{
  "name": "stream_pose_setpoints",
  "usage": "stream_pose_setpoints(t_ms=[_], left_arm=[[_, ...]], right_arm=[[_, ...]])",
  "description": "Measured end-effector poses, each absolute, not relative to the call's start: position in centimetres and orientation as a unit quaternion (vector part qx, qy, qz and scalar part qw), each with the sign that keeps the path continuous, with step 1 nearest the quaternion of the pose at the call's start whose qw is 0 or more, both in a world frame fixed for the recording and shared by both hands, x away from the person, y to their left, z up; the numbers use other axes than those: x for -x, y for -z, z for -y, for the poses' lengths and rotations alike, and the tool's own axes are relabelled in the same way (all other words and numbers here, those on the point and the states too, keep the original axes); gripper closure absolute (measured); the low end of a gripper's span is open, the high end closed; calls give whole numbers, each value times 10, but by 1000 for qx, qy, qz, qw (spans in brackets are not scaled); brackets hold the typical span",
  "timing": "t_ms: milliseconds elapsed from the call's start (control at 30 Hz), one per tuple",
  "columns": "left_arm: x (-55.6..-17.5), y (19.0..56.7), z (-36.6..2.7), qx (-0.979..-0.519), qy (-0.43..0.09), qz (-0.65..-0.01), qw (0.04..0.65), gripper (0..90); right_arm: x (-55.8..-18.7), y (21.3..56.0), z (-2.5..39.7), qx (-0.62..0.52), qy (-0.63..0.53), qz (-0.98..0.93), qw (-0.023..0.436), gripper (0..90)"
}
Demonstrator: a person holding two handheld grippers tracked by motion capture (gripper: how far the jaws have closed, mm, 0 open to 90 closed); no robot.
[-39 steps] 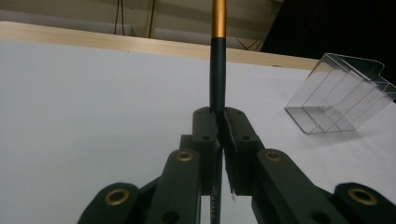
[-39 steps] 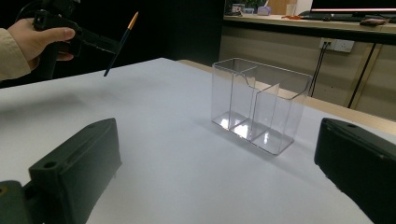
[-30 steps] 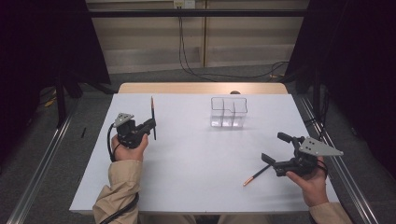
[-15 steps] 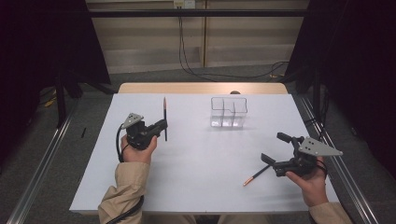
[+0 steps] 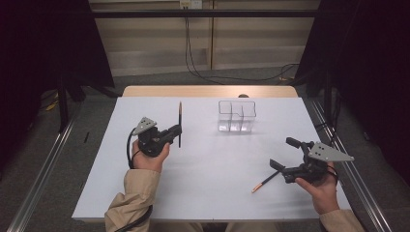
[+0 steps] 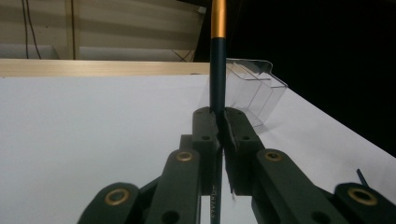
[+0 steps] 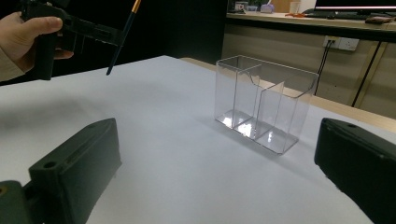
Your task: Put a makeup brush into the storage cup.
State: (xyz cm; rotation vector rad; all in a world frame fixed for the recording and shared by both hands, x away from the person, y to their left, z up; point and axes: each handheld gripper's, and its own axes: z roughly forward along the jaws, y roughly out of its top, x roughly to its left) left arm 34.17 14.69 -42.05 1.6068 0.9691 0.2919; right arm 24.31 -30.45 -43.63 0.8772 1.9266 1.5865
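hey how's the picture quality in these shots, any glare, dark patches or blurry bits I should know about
High view: evenly lit white table, dark surroundings, soft shadow beside the clear organizer. Left gripper view: the left gripper and its pencil sit close and slightly soft; black background at right. Right gripper view: the right gripper is blurred, bright reflections on the organizer's floor.

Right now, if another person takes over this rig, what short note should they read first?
Left hand-held gripper: shut on a dark pencil, held upright above the white table, left of the clear organizer.
Right hand-held gripper: open, holding nothing, low at the table's right side.
A second pencil lies on the table close to the right gripper.
Done: one pencil picked up.
Left, probably: put the held pencil into an organizer compartment, then pick up the lying one. The organizer looks empty.
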Motion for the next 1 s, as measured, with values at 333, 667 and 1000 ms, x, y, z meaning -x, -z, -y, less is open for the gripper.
stream_pose_setpoints(t_ms=[333, 667, 1000], left_arm=[[-337, 418, -135, -694, -106, -392, 595, 840], [-334, 419, -127, -698, -91, -374, 603, 839], [-331, 420, -120, -700, -86, -355, 613, 839]], right_arm=[[-243, 437, 304, -322, -581, -707, 245, 0], [-244, 437, 303, -320, -579, -708, 245, 0], [-243, 436, 304, -319, -581, -707, 246, 0]])
